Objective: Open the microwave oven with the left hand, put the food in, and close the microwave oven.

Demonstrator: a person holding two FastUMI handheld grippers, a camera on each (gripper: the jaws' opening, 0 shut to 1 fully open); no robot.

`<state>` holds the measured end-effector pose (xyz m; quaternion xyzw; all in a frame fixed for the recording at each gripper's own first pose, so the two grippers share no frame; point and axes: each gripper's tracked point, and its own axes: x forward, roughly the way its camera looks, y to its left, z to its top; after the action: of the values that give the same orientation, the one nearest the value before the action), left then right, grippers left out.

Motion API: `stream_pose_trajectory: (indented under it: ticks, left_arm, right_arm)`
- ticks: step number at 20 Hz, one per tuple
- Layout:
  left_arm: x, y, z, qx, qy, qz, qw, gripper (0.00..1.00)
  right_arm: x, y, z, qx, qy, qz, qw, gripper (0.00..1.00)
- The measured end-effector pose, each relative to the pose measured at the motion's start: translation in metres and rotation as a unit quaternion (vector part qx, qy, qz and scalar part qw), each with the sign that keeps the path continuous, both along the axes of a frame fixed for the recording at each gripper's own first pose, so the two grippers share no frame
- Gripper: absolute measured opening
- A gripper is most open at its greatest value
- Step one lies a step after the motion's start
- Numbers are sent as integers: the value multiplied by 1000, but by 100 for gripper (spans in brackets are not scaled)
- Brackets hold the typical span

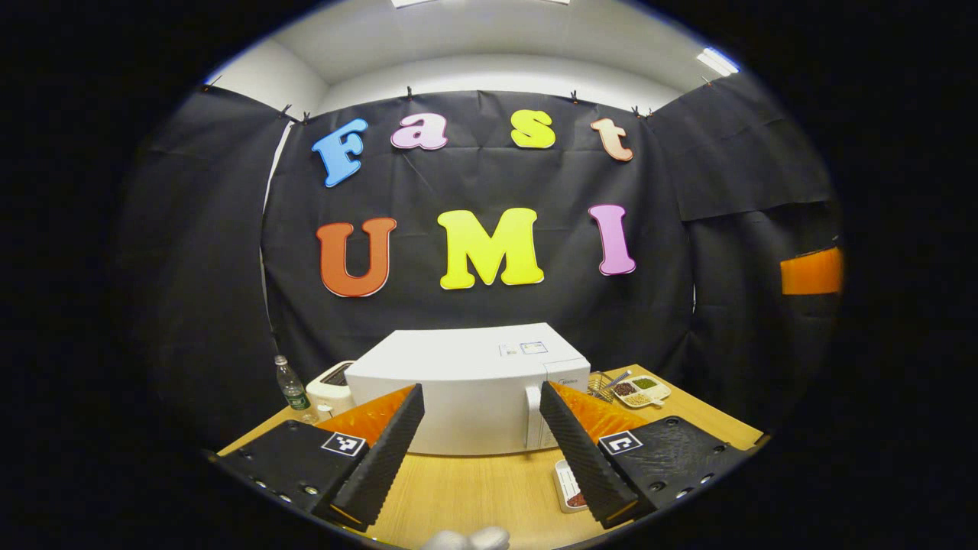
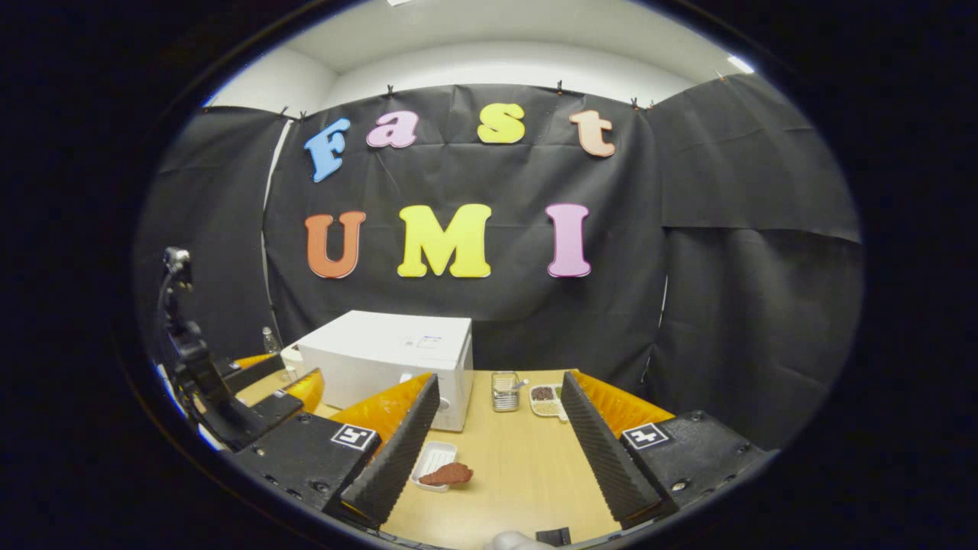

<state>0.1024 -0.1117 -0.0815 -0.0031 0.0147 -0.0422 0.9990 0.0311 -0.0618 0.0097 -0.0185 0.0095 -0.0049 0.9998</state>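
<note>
I have both grippers hanging above the near edge of the table [image 1: 474, 489], neither one touching anything. The left gripper [image 1: 481, 451] is spread wide and holds nothing; it faces the microwave [image 1: 466, 382], whose door is closed. The right gripper [image 2: 500, 451] is likewise released and empty.

The microwave sits at the back of the table, and in the left gripper view its vertical handle [image 1: 532, 416] runs down the right side of the door, just left of the control panel. That handle is where I would take hold: it looks like a stiff plastic bar, and I judge the door will swing on a hinge at its left side, so the pull should follow an arc, not a straight line. The oven looks heavy enough to stay put, though a hard tug could slide it on the smooth wood.

The food [image 2: 447, 474] is a reddish-brown piece lying on a small white tray [image 2: 432, 460], in front of the microwave's right corner and near my right gripper's left finger. The tray looks light, shallow and thin-walled, so I would pinch its rim gently and keep it level.

Nothing of the task is done yet.
</note>
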Motion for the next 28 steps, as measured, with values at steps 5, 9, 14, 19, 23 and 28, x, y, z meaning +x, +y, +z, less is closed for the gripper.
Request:
stream_pose_trajectory:
  ticks: [5,9,14,19,23,28]
  left_arm:
    - [56,-40,-44,-3,17,-9,1000,95]
    - [108,-58,-85,0,34,-1,999,95]
    - [154,-79,-115,7,44,-2,999,95]
    - [169,-78,-129,-7,61,11,998,90]
    - [175,-79,-130,-12,54,13,998,39]
    - [175,-76,-129,-11,45,17,999,18]
  right_arm:
    - [18,-27,-11,-3,14,-19,1000,100]
    - [31,-40,-24,-2,35,-26,999,100]
    - [43,-58,-28,-8,45,-41,998,100]
    - [51,-74,-35,-13,55,-52,997,100]
    - [51,-81,-40,-2,61,-59,996,100]
    - [48,-74,-48,1,69,-49,996,100]
